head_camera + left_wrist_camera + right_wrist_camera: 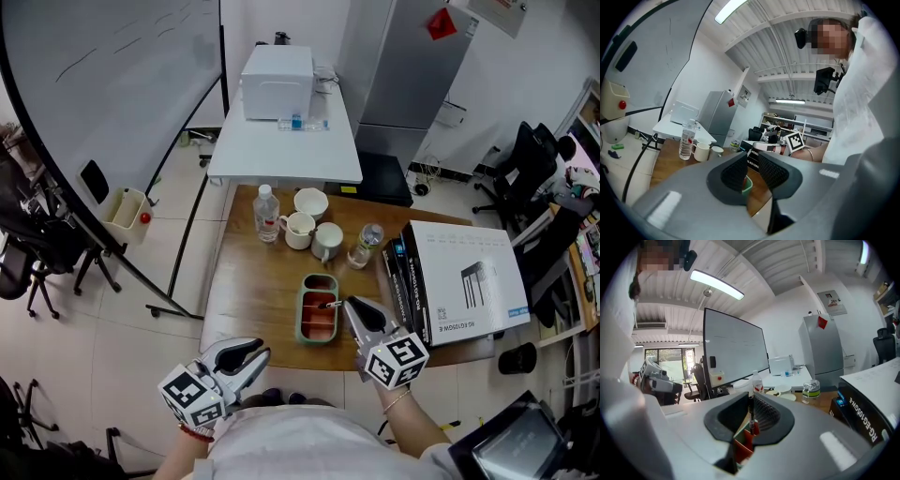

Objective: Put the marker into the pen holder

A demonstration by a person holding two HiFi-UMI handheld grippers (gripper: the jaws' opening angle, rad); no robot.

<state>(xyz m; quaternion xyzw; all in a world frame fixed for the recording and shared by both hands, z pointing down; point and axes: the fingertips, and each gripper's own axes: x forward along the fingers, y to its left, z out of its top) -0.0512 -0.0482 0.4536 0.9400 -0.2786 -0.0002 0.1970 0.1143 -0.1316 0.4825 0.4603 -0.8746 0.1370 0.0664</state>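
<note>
A green pen holder (301, 314) with a red inside lies on the wooden table (253, 291) near its front edge. My right gripper (349, 302) reaches over the holder's right rim, shut on a thin dark marker (331, 305). In the right gripper view the marker (750, 414) stands upright between the pads above the holder (740, 448). My left gripper (263, 354) hangs off the table's front left corner, its jaws slightly apart with nothing in them. Through that gap in the left gripper view (751, 161) the holder's green rim (747, 186) shows.
Behind the holder stand a water bottle (266, 213), two mugs (299, 228) (327, 240), a bowl (310, 201) and a crumpled bottle (366, 246). Stacked cardboard boxes (464, 278) fill the table's right side. A white table (281, 141) stands beyond.
</note>
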